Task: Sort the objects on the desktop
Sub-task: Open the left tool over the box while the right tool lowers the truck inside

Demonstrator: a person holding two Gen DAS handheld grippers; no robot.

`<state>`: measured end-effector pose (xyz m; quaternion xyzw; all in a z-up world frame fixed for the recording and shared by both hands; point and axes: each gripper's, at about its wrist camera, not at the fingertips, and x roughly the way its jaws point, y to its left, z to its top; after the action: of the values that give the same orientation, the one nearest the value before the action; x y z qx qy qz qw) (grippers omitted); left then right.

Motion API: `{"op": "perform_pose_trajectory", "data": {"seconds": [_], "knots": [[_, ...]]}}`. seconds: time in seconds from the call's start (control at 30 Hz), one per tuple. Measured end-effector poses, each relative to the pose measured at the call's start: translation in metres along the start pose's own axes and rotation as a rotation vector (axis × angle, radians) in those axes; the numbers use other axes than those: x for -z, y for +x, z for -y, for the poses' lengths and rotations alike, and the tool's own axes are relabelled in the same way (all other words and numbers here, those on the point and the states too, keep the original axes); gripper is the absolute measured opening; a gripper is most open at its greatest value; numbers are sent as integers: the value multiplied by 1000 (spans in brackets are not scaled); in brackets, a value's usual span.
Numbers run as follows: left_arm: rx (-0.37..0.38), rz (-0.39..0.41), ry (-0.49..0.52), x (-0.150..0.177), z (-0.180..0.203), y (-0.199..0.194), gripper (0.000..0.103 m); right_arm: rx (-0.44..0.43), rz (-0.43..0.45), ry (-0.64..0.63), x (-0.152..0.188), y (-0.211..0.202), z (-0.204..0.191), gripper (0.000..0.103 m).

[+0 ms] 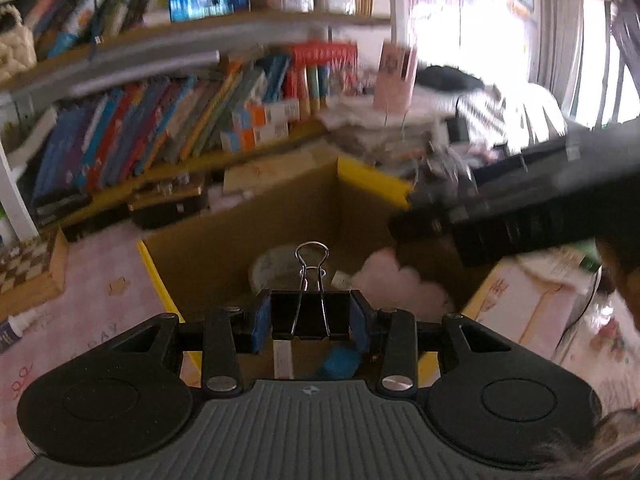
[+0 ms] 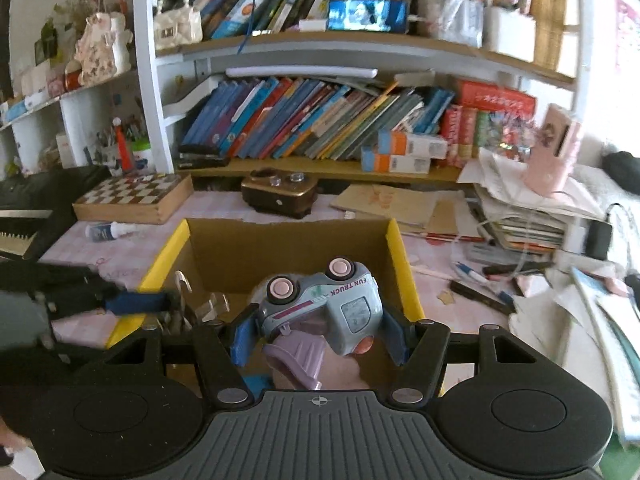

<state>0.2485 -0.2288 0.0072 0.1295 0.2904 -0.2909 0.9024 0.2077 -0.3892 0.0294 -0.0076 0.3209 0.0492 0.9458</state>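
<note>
My left gripper (image 1: pixel 311 318) is shut on a black binder clip (image 1: pixel 310 312) with silver wire handles and holds it over the open cardboard box (image 1: pixel 224 252) with yellow rims. My right gripper (image 2: pixel 320 330) is shut on a pale blue toy truck (image 2: pixel 324 300), upside down with its pink wheels up, above the same box (image 2: pixel 288 248). The right gripper shows as a dark blurred shape (image 1: pixel 520 208) at the right of the left wrist view. The left gripper (image 2: pixel 132 300) and its clip show at the left of the right wrist view. A roll of tape (image 1: pixel 276 268) and a pink item (image 1: pixel 396 284) lie in the box.
A pink desk mat (image 2: pixel 80 240) carries a chessboard box (image 2: pixel 132 196), a small bottle (image 2: pixel 108 232), a brown case (image 2: pixel 280 192) and pens (image 2: pixel 476 280). Stacked papers and books (image 2: pixel 520 216) stand at the right. Bookshelves (image 2: pixel 320 120) fill the back.
</note>
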Motion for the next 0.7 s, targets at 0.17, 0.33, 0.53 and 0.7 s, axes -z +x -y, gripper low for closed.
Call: {"op": "perform_pose_trajectory", "data": {"seconds": [0.17,0.33,0.53,0.7], "knots": [[25,-93,-6,4,-4,24,37,-43,-52,-41,-12,29,-7,63],[38,-105,-5,3,-4,27,38,-85,-118,-83,-19,56,-21,63],[20,-79,-23,6,-4,19,66,-122,-189,-124,-21,83,-36,63],[5,10,-8,10,-3,-6,83,-133,-240,-137,-20,99,-40,63]]}}
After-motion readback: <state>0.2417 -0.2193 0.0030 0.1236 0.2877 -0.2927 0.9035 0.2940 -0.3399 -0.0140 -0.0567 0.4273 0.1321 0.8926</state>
